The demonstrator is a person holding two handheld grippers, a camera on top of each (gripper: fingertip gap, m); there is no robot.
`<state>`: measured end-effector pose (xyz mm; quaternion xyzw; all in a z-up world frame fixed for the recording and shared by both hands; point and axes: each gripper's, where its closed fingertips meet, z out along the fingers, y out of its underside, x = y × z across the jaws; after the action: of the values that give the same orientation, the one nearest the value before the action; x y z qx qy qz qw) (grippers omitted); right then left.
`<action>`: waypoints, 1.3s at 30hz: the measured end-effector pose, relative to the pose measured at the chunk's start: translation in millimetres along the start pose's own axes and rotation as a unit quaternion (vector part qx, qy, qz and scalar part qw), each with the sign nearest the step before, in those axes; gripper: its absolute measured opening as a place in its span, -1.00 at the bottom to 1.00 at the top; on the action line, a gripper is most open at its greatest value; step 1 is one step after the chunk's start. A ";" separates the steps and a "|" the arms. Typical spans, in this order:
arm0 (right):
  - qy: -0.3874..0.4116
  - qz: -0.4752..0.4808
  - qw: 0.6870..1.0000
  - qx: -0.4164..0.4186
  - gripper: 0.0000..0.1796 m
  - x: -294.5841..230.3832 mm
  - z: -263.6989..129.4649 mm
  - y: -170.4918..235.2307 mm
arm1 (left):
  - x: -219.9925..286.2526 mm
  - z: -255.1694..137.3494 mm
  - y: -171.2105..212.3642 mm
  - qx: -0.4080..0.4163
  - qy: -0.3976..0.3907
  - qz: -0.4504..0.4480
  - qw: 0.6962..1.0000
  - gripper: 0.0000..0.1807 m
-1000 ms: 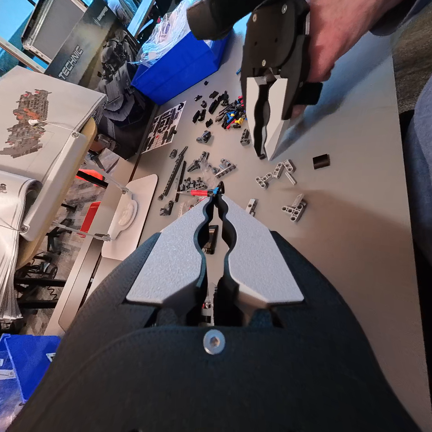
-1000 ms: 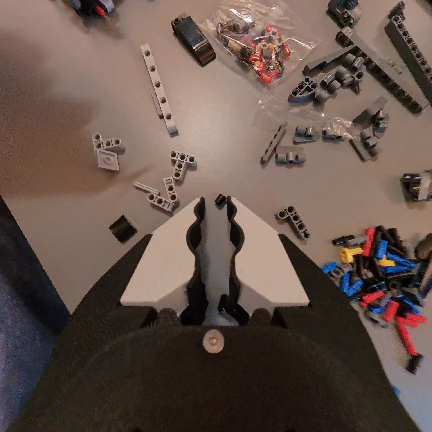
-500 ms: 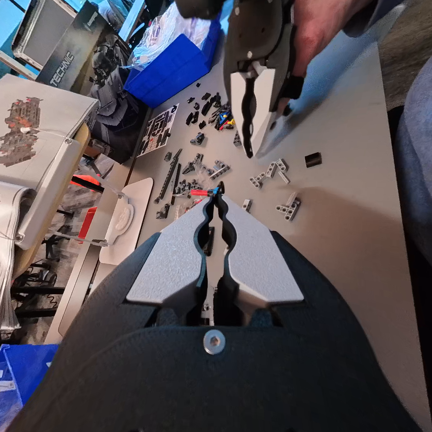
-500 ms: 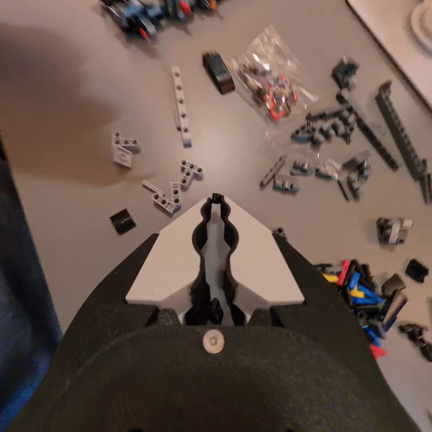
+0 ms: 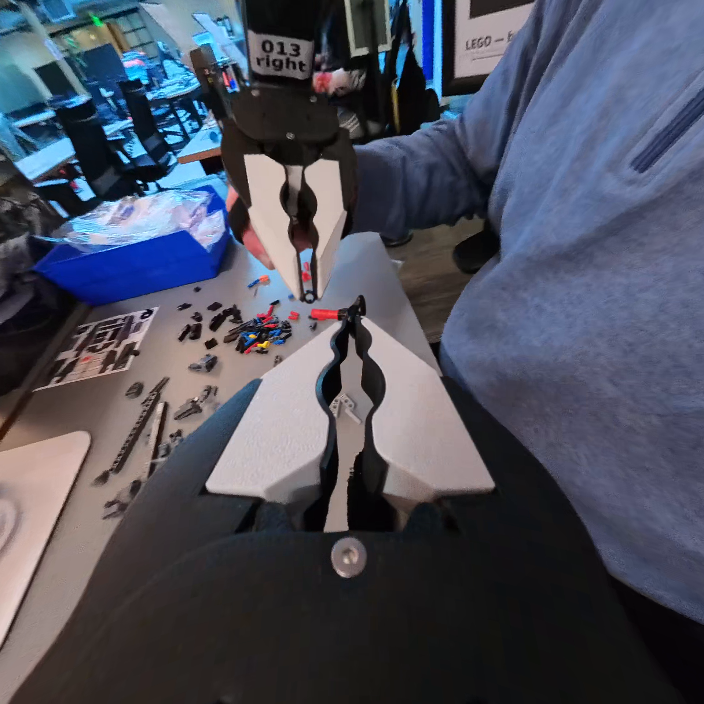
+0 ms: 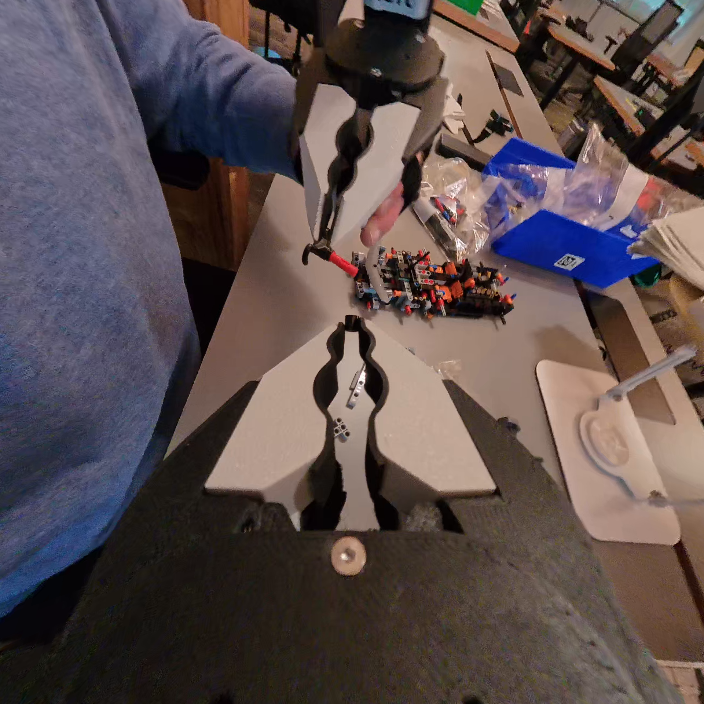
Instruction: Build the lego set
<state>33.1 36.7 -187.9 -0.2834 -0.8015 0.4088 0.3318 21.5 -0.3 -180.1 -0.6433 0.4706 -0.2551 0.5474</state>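
My left gripper (image 5: 352, 318) is shut on a small black connector with a red axle (image 5: 327, 314) sticking out to the left. It is held in the air above the grey table (image 5: 381, 274). My right gripper (image 6: 351, 328) is shut on a small black round piece (image 6: 351, 321). The two grippers face each other, tips close but apart. In the left wrist view the right gripper (image 5: 308, 295) hangs just above and left of the red axle. In the right wrist view the left gripper (image 6: 320, 249) holds the red axle (image 6: 341, 262) above a partly built, many-coloured lego assembly (image 6: 430, 285).
A blue bin (image 5: 133, 263) with plastic bags stands at the back. A pile of coloured pins (image 5: 259, 337), a sticker sheet (image 5: 99, 346) and dark beams (image 5: 137, 430) lie on the table. A white stand base (image 6: 609, 476) is at the right. The person's blue sweater (image 5: 571, 266) is close by. Spacing between my two grippers at the tips: around 5 cm.
My right gripper closed on the small black piece and lifted it off the table. Both grippers rose and turned to face each other, tips now close together.
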 end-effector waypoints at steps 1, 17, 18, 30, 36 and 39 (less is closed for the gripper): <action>-0.006 -0.009 1.000 0.001 -0.96 -1.8 -0.3 -2.6 | 0.4 0.0 -0.2 0.001 0.011 -0.007 1.000 -0.99; -0.025 -0.044 0.998 0.042 -0.96 -14.5 2.8 -16.0 | 9.7 8.7 -11.2 0.076 0.120 -0.101 0.985 -0.99; -0.024 -0.046 0.998 0.045 -0.95 -15.0 2.5 -16.4 | 10.2 9.0 -11.7 0.080 0.125 -0.106 0.983 -0.99; -0.028 -0.114 0.992 0.054 -0.96 -21.0 -5.0 -31.0 | 15.2 4.3 -27.3 0.139 0.204 -0.167 0.954 -1.00; -0.021 -0.161 0.986 0.040 -0.96 -23.5 -6.7 -36.7 | 16.7 0.3 -32.9 0.170 0.248 -0.203 0.932 -0.99; -0.018 -0.173 0.984 0.036 -0.96 -24.1 -7.3 -37.4 | 16.9 0.1 -34.0 0.183 0.261 -0.215 0.923 -0.99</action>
<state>46.7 3.7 -160.3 -0.1208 -0.8292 0.3788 0.3929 39.9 -16.7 -151.1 -0.5283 0.3928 -0.6069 0.4453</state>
